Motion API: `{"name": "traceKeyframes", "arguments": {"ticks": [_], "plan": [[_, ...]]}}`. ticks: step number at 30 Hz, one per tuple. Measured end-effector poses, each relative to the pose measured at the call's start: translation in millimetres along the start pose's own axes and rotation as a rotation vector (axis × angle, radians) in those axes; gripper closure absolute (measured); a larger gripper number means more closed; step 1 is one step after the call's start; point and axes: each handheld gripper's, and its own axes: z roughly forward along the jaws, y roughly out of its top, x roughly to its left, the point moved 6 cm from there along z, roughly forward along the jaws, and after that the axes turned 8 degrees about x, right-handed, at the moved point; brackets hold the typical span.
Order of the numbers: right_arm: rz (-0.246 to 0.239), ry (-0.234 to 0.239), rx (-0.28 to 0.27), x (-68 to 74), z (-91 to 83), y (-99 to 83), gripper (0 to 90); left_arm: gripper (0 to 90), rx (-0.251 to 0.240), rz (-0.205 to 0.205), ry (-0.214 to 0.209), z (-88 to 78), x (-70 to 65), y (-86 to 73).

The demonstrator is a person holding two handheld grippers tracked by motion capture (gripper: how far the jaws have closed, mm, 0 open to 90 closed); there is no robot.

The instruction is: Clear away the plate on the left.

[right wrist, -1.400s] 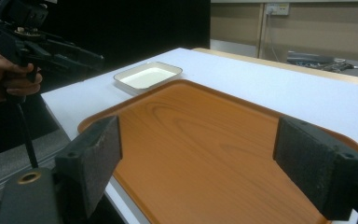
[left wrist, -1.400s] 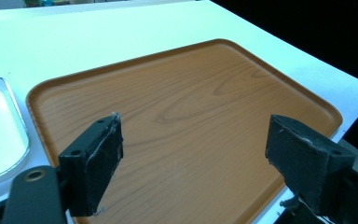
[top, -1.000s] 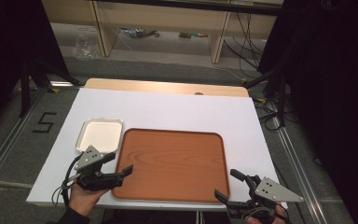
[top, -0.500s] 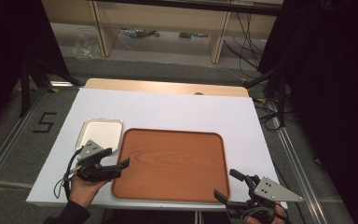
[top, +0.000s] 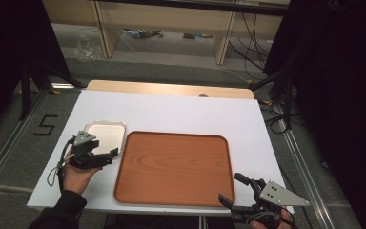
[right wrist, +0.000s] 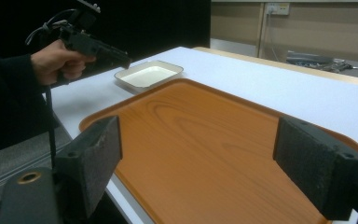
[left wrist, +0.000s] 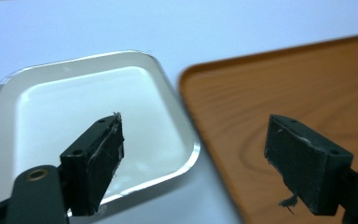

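Observation:
A small white rectangular dish (top: 106,133) lies on the white table, just left of a big brown wooden tray (top: 174,167). My left gripper (top: 112,155) is held low at the dish's near edge, open and holding nothing. In the left gripper view its jaws (left wrist: 196,126) straddle the dish's near corner (left wrist: 98,116) and the tray's left rim (left wrist: 200,116). My right gripper (top: 228,187) hangs open at the tray's near right corner. In the right gripper view its jaws (right wrist: 198,135) frame the bare tray (right wrist: 205,140), with the dish (right wrist: 149,74) and the left gripper (right wrist: 98,46) beyond.
The white table top (top: 181,112) has a wooden strip (top: 171,88) along its far edge. Shelves with cables (top: 143,33) stand behind on the floor. Black curtains flank both sides. Metal floor rails (top: 14,138) run along the left.
My left gripper has moved away from me along the tray's left rim, up to the dish's near edge. The right gripper has stayed put.

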Motion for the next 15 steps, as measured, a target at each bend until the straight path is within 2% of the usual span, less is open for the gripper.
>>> {"name": "traceKeyframes", "arguments": {"ticks": [2,5,8,10,11,13,14,15], "plan": [[0.005,0.004,-0.001,-0.1,0.2,0.3,16.6,19.7,0.009,-0.020,0.027,0.6,14.7,3.7],[0.004,0.008,-0.001,0.2,0.4,0.1,16.6,22.1,-0.006,-0.067,0.054,2.5,34.0,9.9],[0.006,0.008,-0.003,0.0,0.1,0.4,16.5,24.0,0.033,-0.095,0.100,6.1,54.5,10.3],[0.006,0.008,-0.003,0.0,0.4,0.3,16.6,24.6,0.053,-0.135,0.107,10.0,69.1,8.1],[0.006,0.008,-0.002,0.0,0.5,0.2,16.6,26.9,0.086,-0.127,0.107,10.4,77.5,5.4],[0.009,-0.003,-0.021,0.0,0.6,1.0,16.6,29.6,0.097,-0.167,0.123,13.6,90.6,1.6],[0.011,-0.006,-0.023,-0.2,0.6,1.1,16.6,31.1,0.107,-0.196,0.116,15.6,96.7,-1.1],[0.010,-0.005,-0.021,-0.4,0.8,1.0,16.6,36.4,0.113,-0.200,0.113,16.4,100.0,-2.4]]}}
